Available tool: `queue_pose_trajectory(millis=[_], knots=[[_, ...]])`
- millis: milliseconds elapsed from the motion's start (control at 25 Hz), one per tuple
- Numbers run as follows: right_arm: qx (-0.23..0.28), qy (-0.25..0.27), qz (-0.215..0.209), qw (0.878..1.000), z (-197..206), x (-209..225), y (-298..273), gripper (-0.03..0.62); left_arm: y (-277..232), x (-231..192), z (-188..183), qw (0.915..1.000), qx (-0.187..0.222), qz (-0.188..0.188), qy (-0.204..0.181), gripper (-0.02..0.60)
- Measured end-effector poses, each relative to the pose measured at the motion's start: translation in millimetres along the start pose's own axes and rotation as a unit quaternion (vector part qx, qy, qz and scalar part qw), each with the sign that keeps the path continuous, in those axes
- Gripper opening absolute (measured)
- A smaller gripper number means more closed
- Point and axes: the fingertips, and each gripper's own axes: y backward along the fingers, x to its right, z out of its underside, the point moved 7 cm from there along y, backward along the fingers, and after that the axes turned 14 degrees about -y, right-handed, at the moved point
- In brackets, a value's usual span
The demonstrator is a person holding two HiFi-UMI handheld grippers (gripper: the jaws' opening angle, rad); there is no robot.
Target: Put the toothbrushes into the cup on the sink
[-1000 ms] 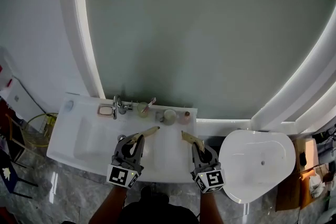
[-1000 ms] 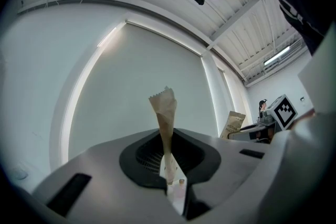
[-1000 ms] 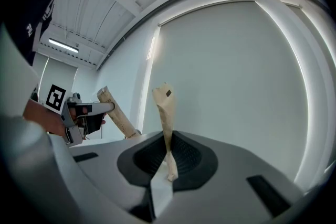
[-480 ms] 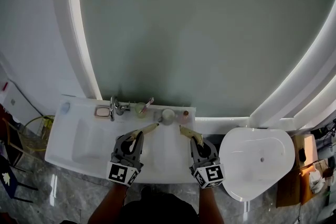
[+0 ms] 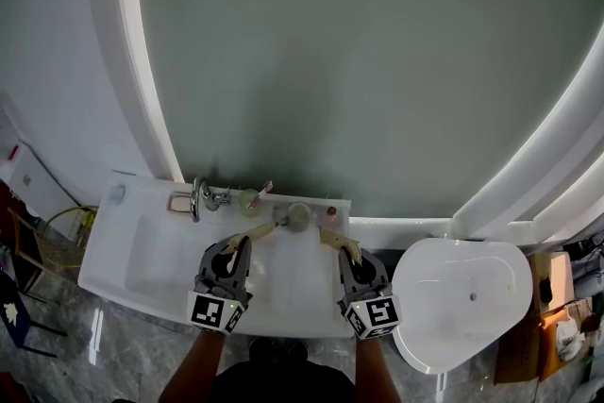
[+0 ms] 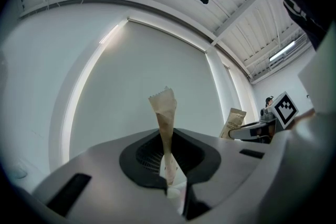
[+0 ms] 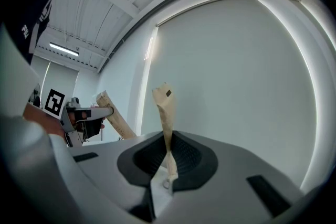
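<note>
Head view looks down on a white sink (image 5: 142, 260) with both hands poised over its right part. The left gripper (image 5: 243, 243) has its jaws pressed tight on the lower end of a paper-wrapped toothbrush (image 5: 260, 230), and the right gripper (image 5: 346, 250) pinches a second wrapped toothbrush (image 5: 332, 239) the same way. Each packet's free end slants inward toward the back ledge, where a pale cup (image 5: 300, 216) stands between the two tips, near both but touched by neither. A green cup (image 5: 250, 198) already carrying a brush stands to its left beside the faucet (image 5: 198, 198); the pale one looks the likelier target, since both packets aim at it. Left gripper view and right gripper view each show a packet rising straight out of closed jaws, gripped at its narrow bottom. The step in hand appears to be the carry to the cup. To do it well, one brush should go at a time: tilt the packet so its free end points down, bring that end over the cup's mouth, lower it inside the rim, and only then part the jaws. The thin paper probably bends easily, so a slow approach should avoid snagging the rim or tipping the light cup.
</note>
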Motion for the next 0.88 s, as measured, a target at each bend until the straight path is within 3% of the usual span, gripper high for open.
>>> queue_pose_trajectory(millis=[360, 880], knots=[[-0.009, -0.003, -0.025, 1.0, -2.4, 24.9, -28.2, 0.048, -27.6, 0.7, 8.8, 0.9997, -0.006, -0.023, -0.008, 0.046], [-0.016, -0.009, -0.012, 1.0, 16.4, 40.6, -68.3, 0.048, -55.9, -15.9, 48.0, 0.9997, -0.016, -0.017, 0.0, 0.046]])
